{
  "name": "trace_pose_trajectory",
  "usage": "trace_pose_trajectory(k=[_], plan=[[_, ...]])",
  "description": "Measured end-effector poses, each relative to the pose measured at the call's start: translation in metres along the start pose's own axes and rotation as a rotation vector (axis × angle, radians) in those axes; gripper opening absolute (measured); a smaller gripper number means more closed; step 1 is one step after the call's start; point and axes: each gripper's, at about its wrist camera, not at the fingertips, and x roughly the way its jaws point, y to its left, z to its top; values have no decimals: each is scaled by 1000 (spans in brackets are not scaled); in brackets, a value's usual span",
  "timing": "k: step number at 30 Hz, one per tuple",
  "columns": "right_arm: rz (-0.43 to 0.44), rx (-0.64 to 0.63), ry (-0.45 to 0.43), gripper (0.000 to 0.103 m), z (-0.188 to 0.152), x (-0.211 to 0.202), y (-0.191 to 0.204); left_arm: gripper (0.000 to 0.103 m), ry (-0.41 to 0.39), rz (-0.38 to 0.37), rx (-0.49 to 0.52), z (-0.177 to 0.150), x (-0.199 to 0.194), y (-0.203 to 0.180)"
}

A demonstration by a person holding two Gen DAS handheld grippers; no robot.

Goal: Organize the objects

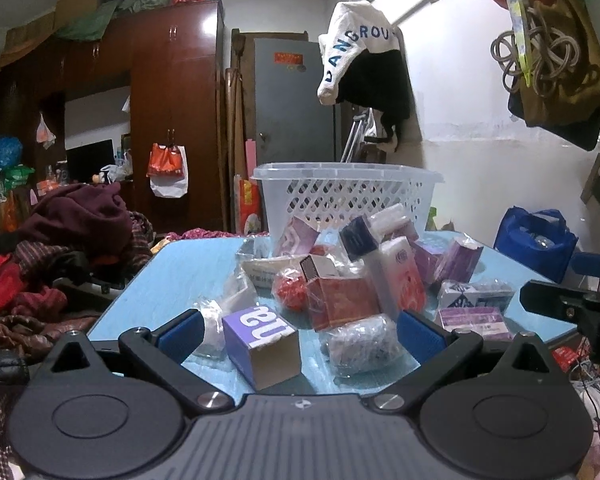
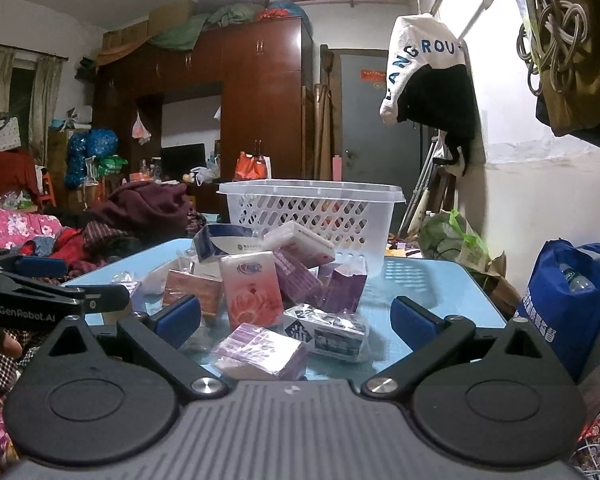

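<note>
A pile of small packets and boxes lies on the blue table (image 1: 188,272), in front of a clear plastic basket (image 1: 346,196) at the far edge. My left gripper (image 1: 300,330) stands open near the table's front. A purple box with white letters (image 1: 262,344) and a clear wrapped bundle (image 1: 360,342) lie between its blue pads, untouched. My right gripper (image 2: 296,318) is open too. A purple wrapped pack (image 2: 260,350) and a black-and-white pack (image 2: 326,332) sit between its fingers, with a pink tissue pack (image 2: 252,288) upright behind them. The basket (image 2: 312,212) stands beyond.
Heaped clothes (image 1: 60,248) lie left of the table. A blue bag (image 2: 568,300) sits on the floor at the right, by the white wall. The right gripper's black arm (image 1: 572,304) shows at the right edge of the left wrist view; the left gripper's arm (image 2: 40,300) reaches in from the left.
</note>
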Motion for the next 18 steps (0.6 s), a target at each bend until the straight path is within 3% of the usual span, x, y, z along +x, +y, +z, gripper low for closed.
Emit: trace_pose_trajectory(k=[18], plan=[[-20, -4, 12, 103, 2, 1, -3, 103, 23, 7, 19, -3, 3, -5]])
